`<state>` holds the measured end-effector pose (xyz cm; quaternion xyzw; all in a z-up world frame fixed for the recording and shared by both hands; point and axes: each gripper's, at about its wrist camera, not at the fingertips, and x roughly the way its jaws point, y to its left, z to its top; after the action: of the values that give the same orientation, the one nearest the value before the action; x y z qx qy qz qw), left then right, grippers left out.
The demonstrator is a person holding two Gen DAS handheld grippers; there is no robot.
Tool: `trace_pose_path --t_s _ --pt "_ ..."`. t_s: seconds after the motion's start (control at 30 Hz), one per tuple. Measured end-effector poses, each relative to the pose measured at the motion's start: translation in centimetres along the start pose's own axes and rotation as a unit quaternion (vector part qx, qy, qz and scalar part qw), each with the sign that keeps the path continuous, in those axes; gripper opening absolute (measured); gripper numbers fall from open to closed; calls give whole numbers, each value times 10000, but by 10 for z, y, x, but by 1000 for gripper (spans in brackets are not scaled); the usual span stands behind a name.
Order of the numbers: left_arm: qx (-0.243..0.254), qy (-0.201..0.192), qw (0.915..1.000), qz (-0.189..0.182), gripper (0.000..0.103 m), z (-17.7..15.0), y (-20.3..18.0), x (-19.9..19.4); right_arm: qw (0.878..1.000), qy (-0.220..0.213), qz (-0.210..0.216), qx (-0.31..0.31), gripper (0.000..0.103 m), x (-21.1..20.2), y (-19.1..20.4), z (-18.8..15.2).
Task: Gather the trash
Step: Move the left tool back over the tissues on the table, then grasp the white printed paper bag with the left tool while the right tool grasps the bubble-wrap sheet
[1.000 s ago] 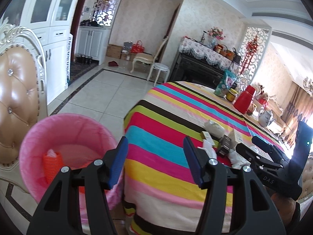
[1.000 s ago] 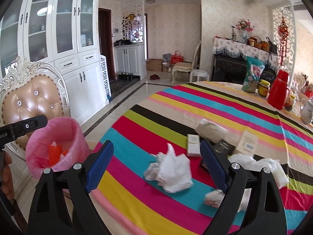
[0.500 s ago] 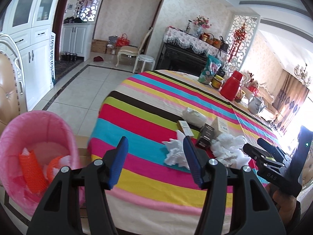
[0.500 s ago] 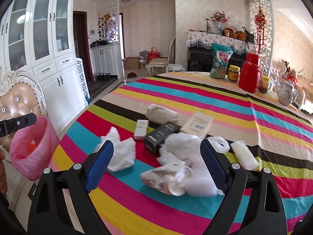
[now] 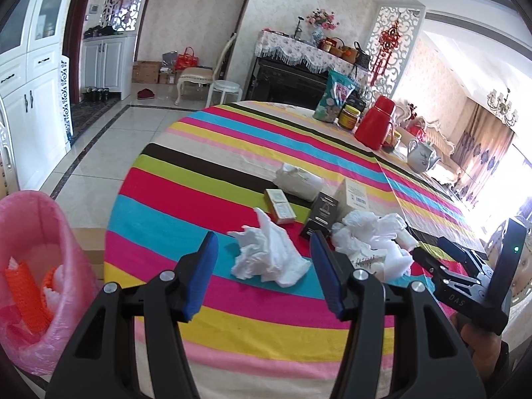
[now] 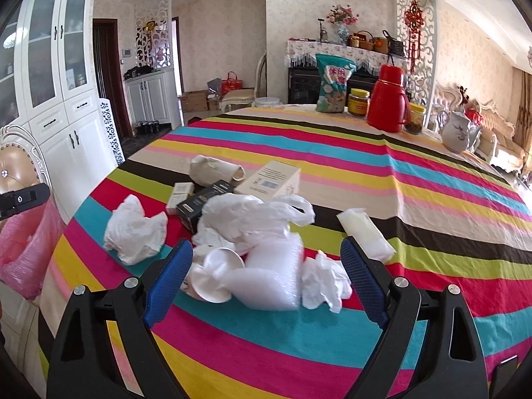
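Note:
Trash lies on the striped tablecloth (image 5: 199, 179). A crumpled white tissue (image 5: 269, 252) sits just ahead of my open, empty left gripper (image 5: 262, 269); it also shows in the right wrist view (image 6: 134, 229). My open, empty right gripper (image 6: 266, 272) frames a heap of white plastic bag (image 6: 252, 212), bubble wrap (image 6: 269, 276), a crushed paper cup (image 6: 216, 279) and a small tissue (image 6: 324, 279). A black box (image 6: 202, 201), a beige box (image 6: 269, 179), a small pack (image 6: 179, 193) and a white pouch (image 6: 364, 234) lie nearby. A pink-lined bin (image 5: 30, 266) stands at the left, holding orange scraps.
At the table's far side stand a red thermos (image 6: 387, 99), a snack bag (image 6: 332, 83), a jar (image 6: 358, 101) and a teapot (image 6: 457, 133). A padded chair (image 6: 16, 173) stands by the bin. White cabinets (image 6: 63, 76) line the left wall.
Both grippers swung right from the bin toward the table. The left now faces the crumpled tissue; the right moved from it to the bag and bubble-wrap heap. Both stay open.

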<state>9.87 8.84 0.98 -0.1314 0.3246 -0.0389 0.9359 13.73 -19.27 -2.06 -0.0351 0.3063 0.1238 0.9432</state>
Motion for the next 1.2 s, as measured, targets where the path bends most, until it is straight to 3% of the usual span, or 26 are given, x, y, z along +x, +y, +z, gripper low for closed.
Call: trace_pose_path --t_s 0.5,0.83,1.2 --pt "48 202 9997 -141 55 -6 -9 24 9987 481 -178 -73 85 31 -11 -18" --pt "166 317 9989 -296 55 -8 -22 35 9981 577 -78 -222 85 38 -2 -20" --pt "204 389 9983 -378 55 -10 -27 39 9971 703 -270 -66 83 49 -15 -21"
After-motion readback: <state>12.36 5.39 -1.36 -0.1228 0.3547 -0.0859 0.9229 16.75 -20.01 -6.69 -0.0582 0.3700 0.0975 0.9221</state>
